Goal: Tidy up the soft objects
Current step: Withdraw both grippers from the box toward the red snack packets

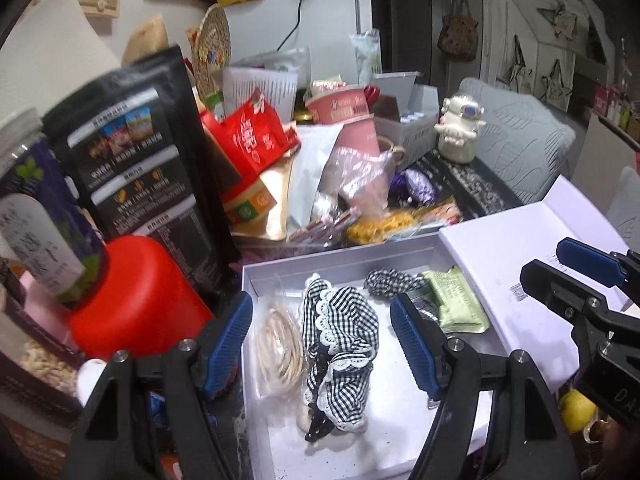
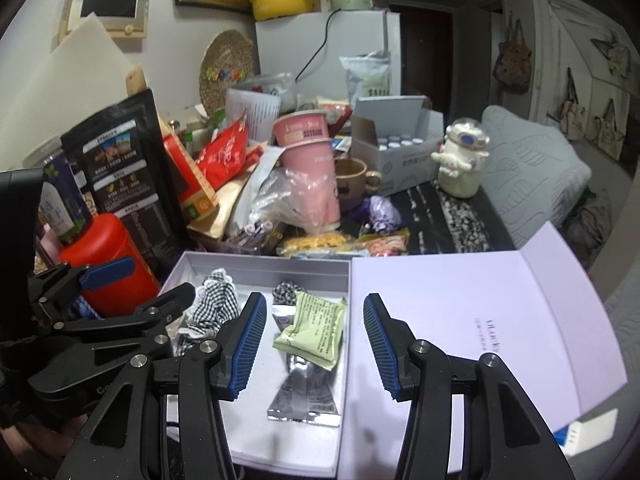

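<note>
An open white box [image 1: 344,262] [image 2: 264,261] holds a black-and-white gingham lace scrunchie [image 1: 340,336] [image 2: 212,304], a smaller gingham scrunchie [image 1: 390,280] [image 2: 286,290], a bag of cream hair ties [image 1: 280,346], a green packet [image 1: 460,300] [image 2: 314,326] and a silver packet [image 2: 304,396]. My left gripper [image 1: 322,340] is open and empty, its fingers either side of the large scrunchie; it also shows in the right wrist view [image 2: 136,284]. My right gripper [image 2: 314,344] is open and empty over the packets; it also shows in the left wrist view [image 1: 560,264].
The box lid [image 2: 460,320] [image 1: 520,272] lies open to the right. A red bottle [image 1: 132,296] [image 2: 108,264] and a black pouch [image 1: 140,152] stand left of the box. Behind it are piled snack bags, pink cups [image 2: 308,160], a mug and a white figurine [image 2: 460,160].
</note>
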A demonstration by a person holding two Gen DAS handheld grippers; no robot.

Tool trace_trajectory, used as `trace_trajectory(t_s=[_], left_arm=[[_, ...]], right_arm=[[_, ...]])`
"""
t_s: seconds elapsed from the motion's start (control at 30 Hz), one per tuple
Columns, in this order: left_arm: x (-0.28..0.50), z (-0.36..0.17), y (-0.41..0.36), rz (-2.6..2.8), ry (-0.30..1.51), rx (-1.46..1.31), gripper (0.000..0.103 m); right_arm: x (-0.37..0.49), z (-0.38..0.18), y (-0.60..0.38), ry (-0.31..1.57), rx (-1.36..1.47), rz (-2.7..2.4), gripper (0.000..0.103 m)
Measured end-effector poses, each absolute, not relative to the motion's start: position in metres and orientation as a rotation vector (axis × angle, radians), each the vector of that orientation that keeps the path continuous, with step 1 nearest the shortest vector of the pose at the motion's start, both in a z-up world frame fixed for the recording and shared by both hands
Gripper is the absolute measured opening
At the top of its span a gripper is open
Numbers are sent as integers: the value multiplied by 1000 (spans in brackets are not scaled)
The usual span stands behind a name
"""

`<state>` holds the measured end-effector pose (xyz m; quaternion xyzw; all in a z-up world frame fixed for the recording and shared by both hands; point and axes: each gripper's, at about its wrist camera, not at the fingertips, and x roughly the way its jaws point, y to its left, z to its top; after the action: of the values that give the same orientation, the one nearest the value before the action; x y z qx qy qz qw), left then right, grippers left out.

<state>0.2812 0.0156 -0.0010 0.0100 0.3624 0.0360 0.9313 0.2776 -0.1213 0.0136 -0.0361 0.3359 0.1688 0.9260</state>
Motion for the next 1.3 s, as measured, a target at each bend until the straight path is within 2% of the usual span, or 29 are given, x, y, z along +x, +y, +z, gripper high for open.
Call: trace_trajectory(t_s=[0.63,0.93,1.3], left_arm=[[189,67,-6,-55,577,9,71],[142,70,-18,-90,578,15,71],[106,49,-37,-150,637,42,72]], right_arm=[[179,84,-149,523,-79,304,53],[125,88,-157,497,-84,298,56],[73,65,-171,526,-60,277,60]])
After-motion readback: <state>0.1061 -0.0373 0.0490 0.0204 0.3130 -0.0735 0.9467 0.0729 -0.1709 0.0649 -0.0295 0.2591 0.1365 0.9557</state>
